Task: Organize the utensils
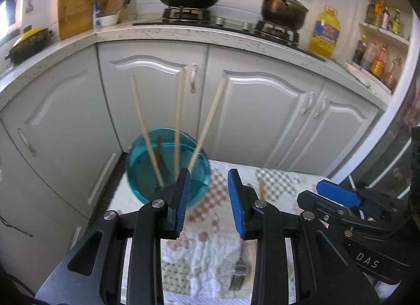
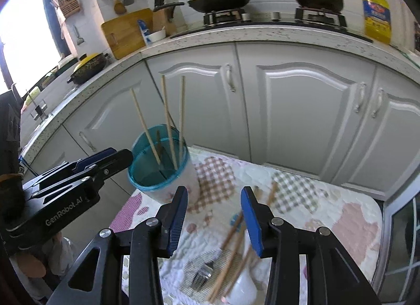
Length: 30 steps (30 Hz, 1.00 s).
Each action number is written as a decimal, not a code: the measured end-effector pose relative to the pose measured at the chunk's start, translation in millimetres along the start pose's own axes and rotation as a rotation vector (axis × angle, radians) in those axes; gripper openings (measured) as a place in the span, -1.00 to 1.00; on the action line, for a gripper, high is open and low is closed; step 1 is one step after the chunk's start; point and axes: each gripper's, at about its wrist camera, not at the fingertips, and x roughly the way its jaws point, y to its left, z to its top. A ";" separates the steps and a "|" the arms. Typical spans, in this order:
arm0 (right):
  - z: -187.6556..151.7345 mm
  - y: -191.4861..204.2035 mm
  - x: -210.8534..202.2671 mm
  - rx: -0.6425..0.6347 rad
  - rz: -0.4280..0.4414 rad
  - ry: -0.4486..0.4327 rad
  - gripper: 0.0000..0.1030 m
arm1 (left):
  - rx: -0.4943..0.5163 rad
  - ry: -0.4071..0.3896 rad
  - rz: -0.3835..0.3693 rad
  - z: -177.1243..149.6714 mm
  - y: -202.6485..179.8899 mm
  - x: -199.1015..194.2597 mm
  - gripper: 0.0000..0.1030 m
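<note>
Three chopsticks point(image 1: 178, 121) upright in blue cup point(image 2: 147, 174), tips fanning upward; left gripper point(image 1: 207, 192) and right gripper point(image 2: 215, 213) parted, empty.

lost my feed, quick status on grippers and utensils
Left gripper open, empty. Right gripper open, empty. Three chopsticks upright in teal cup; more chopsticks and fork loose on cloth. Path clear.

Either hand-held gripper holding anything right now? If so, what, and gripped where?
Nothing is held. The left hand-held gripper and the right hand-held gripper both stand open with only the quilted cloth showing between their pads. The chopsticks stand loose in the blue cup.
</note>
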 end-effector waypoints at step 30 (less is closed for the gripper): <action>-78.3 -112.1 96.6 0.133 -0.001 0.259 -0.18 | 0.098 0.322 -0.120 -80.3 -37.7 97.1 -0.44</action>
